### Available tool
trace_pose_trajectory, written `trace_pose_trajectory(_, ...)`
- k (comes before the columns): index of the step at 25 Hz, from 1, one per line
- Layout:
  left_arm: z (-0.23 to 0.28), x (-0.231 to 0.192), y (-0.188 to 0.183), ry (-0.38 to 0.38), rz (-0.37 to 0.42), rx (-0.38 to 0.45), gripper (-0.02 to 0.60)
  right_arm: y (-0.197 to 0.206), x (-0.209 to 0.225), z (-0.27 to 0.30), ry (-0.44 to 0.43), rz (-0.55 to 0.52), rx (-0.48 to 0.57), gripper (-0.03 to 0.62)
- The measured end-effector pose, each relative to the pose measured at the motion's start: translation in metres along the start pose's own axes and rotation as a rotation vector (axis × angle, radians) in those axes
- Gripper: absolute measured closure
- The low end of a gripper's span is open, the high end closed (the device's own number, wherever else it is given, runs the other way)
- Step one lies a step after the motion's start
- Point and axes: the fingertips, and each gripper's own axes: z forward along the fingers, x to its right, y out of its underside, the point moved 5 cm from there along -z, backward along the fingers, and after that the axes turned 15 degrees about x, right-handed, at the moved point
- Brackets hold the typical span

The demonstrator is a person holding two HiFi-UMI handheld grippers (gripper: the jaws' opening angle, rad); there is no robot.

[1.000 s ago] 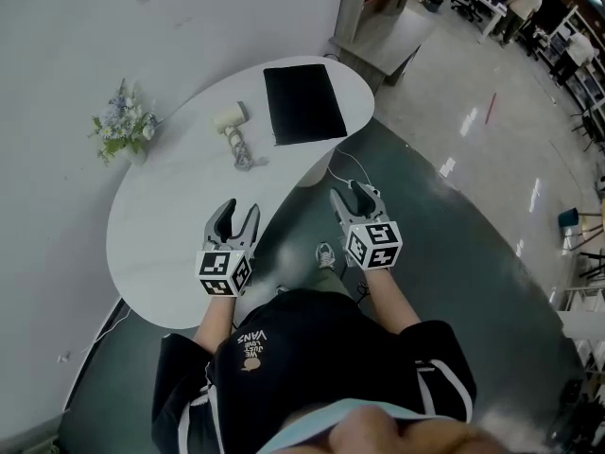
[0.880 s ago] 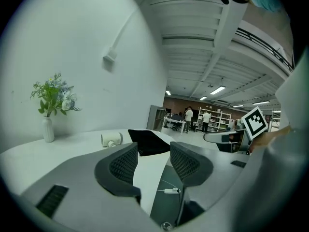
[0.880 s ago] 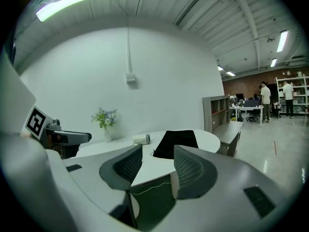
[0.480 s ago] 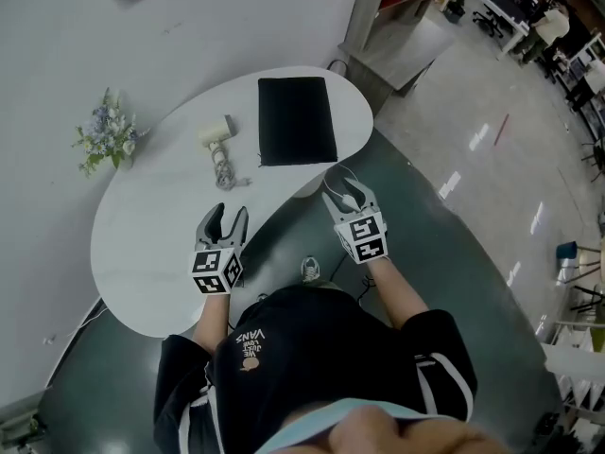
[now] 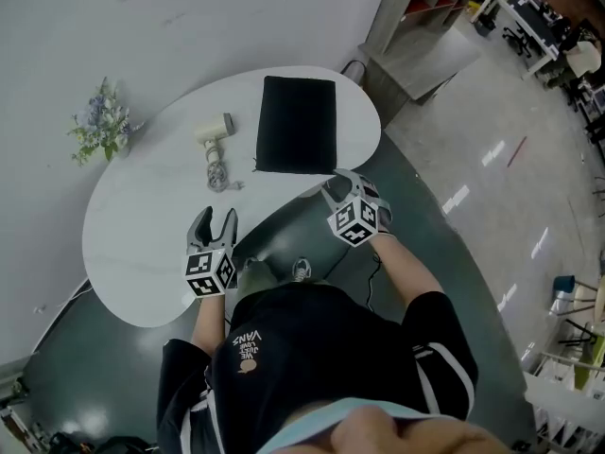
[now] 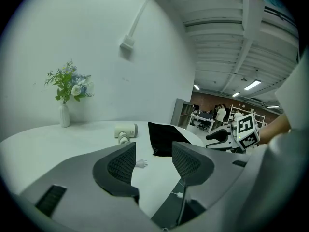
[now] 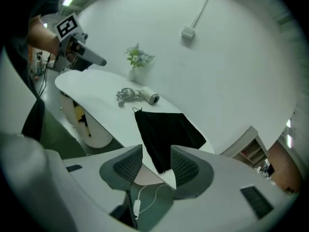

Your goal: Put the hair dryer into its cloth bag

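- On the far part of the white table (image 5: 132, 244): cream hair dryer (image 5: 216, 129), lying on its side, outside the bag, with its cord (image 5: 217, 172) coiled on its near side.
- Just right of the dryer and apart from it: black cloth bag (image 5: 296, 124), lying flat, long side running near to far, a short drawstring (image 5: 255, 167) at its near left corner.
- Left gripper (image 5: 215, 218): over the near edge of the table, well apart from the dryer and pointed toward it. Jaws spread and widening, nothing between them.
- Right gripper (image 5: 340, 185): at the table's near right edge, just beside the near right corner of the bag. Jaws spread and empty, that corner lined up beyond the gap, no contact visible.
- Far left on the table, by the wall: small white vase of flowers (image 5: 97, 126).
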Motion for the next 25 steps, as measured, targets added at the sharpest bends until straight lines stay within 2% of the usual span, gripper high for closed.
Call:
trace_pose_trajectory(5, 0.011, -0.018, 0.003, -0.041, -0.013, -0.023, 0.348, 0.023, 0.005, 0.037, -0.119, -0.166, -0.101, 0.407)
trace_pose_trajectory(9, 0.025, -0.033, 0.000, -0.036, -0.014, -0.041, 0.347, 0.037, 0.009, 0.059, -0.172, -0.229, -0.180, 0.407)
trace_pose_trajectory(15, 0.049, -0.052, -0.001, -0.016, -0.019, -0.069, 0.341, 0.045, 0.011, 0.087, -0.244, -0.328, -0.236, 0.408)
trace_pose_trajectory(17, 0.056, -0.056, -0.002, -0.007, -0.021, -0.077, 0.337, 0.047, 0.012, 0.092, -0.259, -0.349, -0.246, 0.430)
trace_pose_trajectory(21, 0.068, -0.067, -0.003, 0.003, -0.021, -0.091, 0.337, 0.044, 0.014, 0.099, -0.289, -0.342, -0.246, 0.527)
trace_pose_trajectory(25, 0.084, -0.074, 0.002, 0.026, -0.008, -0.123, 0.322, 0.035, 0.018, 0.102, -0.296, -0.201, -0.237, 0.543)
